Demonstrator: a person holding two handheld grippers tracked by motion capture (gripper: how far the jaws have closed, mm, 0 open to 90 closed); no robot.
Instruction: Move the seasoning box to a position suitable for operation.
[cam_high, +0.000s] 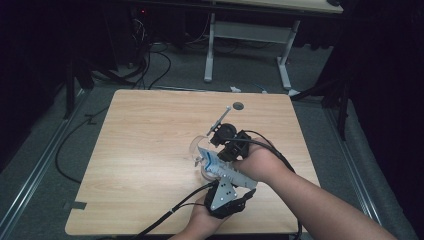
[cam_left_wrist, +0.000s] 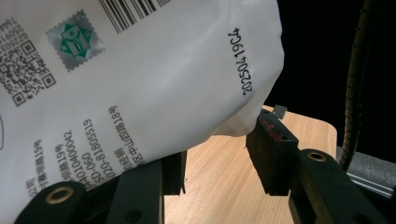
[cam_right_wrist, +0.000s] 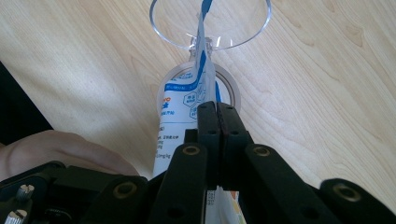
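- The white and blue pouch (cam_high: 216, 164) hangs tipped over the clear glass (cam_high: 197, 150) near the middle of the table (cam_high: 150, 150), its top corner poking into the glass mouth (cam_right_wrist: 205, 9).
- In the right gripper view the pouch's top seam (cam_right_wrist: 204, 70) runs edge-on from the jaws to the rim of the glass (cam_right_wrist: 159, 28); the glass looks empty, nothing visibly pouring.
- The right gripper (cam_right_wrist: 217, 112) is clenched tight on that thin seam, pads pressed flat together with the film between them.
- The left gripper (cam_high: 225, 196) comes in from below; in its own view the printed pouch belly (cam_left_wrist: 140, 79) fills the space between the jaws. The near pad is pressed into the pouch, but the far pad (cam_left_wrist: 271, 149) seems only to meet its bulge at the tip, so a loose cradle rather than a hard squeeze, as I read it.
- My call: the pouch is positioned and aimed, but the emptying is not yet done; tilting or squeezing is left.
- Room: the glass sits well clear of every table edge, with bare wood left and ahead.
- A small black stand with a thin rod (cam_high: 221, 127) stands just behind the glass, close to the right hand (cam_high: 260, 162); that is the tight side.
- Cables (cam_high: 165, 217) trail off the near edge.
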